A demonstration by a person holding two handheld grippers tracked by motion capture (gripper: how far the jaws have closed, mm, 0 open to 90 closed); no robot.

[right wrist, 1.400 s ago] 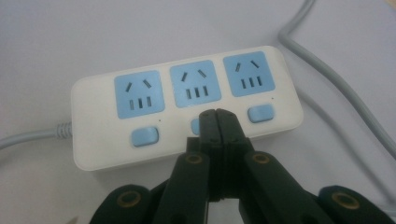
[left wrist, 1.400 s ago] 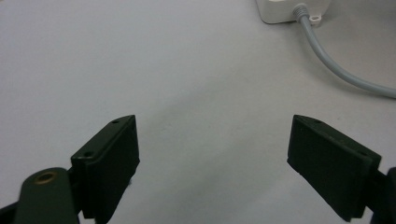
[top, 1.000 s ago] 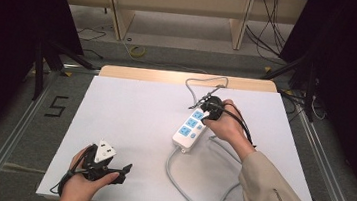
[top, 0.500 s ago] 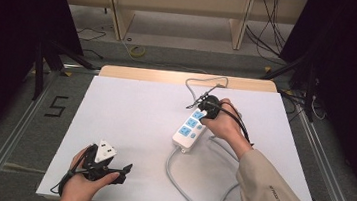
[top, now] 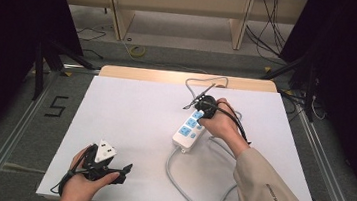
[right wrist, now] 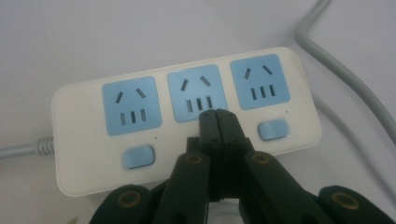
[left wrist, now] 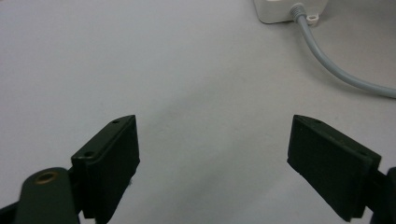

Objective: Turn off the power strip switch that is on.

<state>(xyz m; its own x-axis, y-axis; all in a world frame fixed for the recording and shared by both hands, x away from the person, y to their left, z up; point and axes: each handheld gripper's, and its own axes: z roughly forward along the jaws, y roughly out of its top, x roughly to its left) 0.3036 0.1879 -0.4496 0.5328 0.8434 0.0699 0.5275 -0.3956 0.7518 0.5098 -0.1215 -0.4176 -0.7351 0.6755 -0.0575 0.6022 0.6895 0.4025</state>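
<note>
Pressing: right gripper [right wrist: 218, 116], jaws clenched on nothing, over power strip [right wrist: 187, 116] middle switch.
Risk: tip slips toward 12 o'clock socket.
Left gripper [left wrist: 212, 154]: released.

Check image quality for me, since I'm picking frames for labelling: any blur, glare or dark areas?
High view: table evenly lit, surroundings dark. Left gripper view: jaws near the lens soft, power strip cut off at the top edge. Right gripper view: power strip sharp, no glare, right gripper slightly soft.

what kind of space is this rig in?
Probably a lab or workshop recording station: a white table between metal rails, loose cables on a concrete floor, bare wooden shelving behind, dark curtains at the sides.
</note>
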